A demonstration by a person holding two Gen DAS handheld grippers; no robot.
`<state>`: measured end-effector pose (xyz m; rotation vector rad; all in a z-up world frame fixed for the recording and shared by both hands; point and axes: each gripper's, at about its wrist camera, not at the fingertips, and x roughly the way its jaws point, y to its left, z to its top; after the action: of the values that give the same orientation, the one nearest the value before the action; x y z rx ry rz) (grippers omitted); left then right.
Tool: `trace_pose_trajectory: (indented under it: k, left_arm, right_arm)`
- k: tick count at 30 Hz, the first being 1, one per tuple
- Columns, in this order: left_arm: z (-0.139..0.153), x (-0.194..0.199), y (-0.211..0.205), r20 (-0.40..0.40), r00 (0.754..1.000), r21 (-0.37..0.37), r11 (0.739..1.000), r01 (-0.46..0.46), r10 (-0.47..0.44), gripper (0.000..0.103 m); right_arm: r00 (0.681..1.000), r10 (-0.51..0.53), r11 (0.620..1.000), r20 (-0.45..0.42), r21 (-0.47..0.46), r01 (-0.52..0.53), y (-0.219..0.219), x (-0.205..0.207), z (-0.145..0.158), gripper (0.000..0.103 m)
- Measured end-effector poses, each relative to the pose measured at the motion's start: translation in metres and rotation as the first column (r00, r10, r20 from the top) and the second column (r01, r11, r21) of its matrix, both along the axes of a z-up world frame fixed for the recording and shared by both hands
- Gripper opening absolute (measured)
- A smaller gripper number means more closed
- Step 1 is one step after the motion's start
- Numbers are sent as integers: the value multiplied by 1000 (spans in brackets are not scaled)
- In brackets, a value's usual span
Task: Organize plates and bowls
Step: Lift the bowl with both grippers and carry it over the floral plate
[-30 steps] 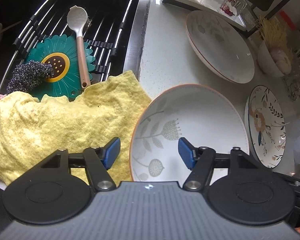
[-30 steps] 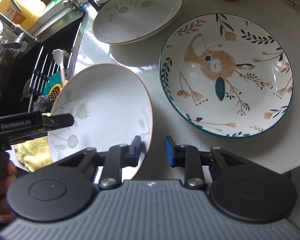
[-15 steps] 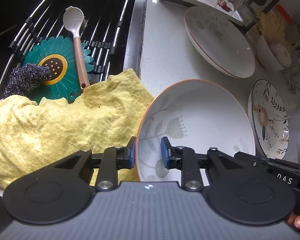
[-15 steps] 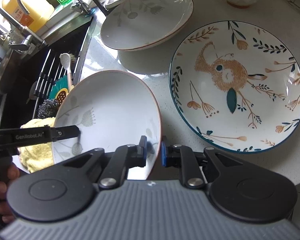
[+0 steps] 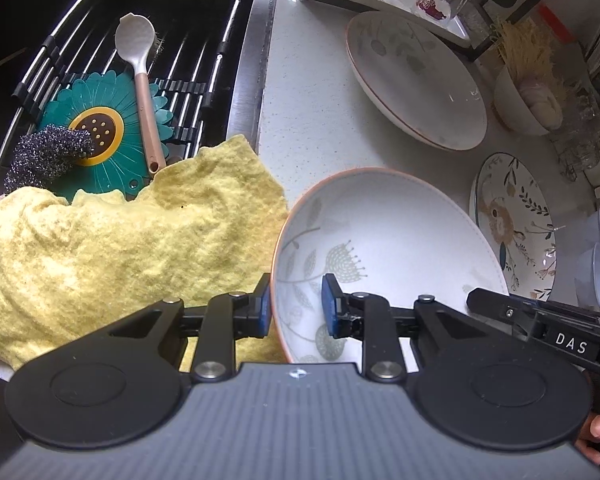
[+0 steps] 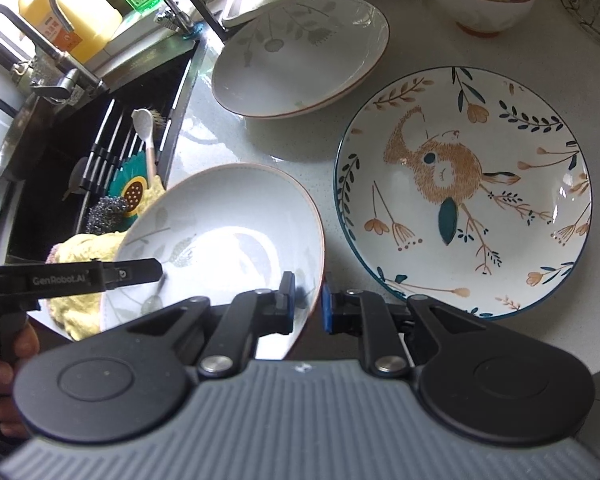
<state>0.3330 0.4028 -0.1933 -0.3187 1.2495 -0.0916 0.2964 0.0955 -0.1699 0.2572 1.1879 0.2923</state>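
Broadly, a pale speckled stone countertop (image 6: pixel 380 32) ran beside a dark sink (image 5: pixel 112 40) fitted with a metal rack. A crumpled yellow cloth (image 5: pixel 120 248) lay over the sink's near edge. On the counter sat a round white plate painted with an orange bear and teal leaves (image 6: pixel 464 192), and just beyond it a wide white dish with grey leaf prints and a brown rim (image 6: pixel 300 56). Nearest the cameras, a matching white leaf-print bowl with a brown rim (image 5: pixel 388 248) sat tilted, partly over the cloth. The left gripper (image 5: pixel 294 306) had its blue-padded fingers narrowed onto that bowl's left rim, one inside and one outside. The right gripper (image 6: pixel 307 300) pinched the bowl's right rim likewise. A pink-handled white spoon (image 5: pixel 140 80) lay on a teal flower-shaped mat (image 5: pixel 100 136).
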Motion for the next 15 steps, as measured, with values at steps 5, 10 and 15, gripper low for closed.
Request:
trace_pose_trajectory:
  k: [5, 10, 15]
  left_arm:
    - [21, 1, -8, 14, 1000, 17, 1000, 24, -25, 29]
    - [51, 2, -20, 46, 999, 10, 1000, 28, -28, 29]
    - [78, 8, -41, 81, 997, -21, 1000, 21, -19, 29]
  right_arm:
    - [1000, -12, 1000, 21, 17, 12, -8, -1, 14, 16]
    - [997, -39, 998, 66, 45, 36, -25, 1, 40, 16]
    - [991, -59, 997, 121, 64, 52, -50, 9, 66, 16]
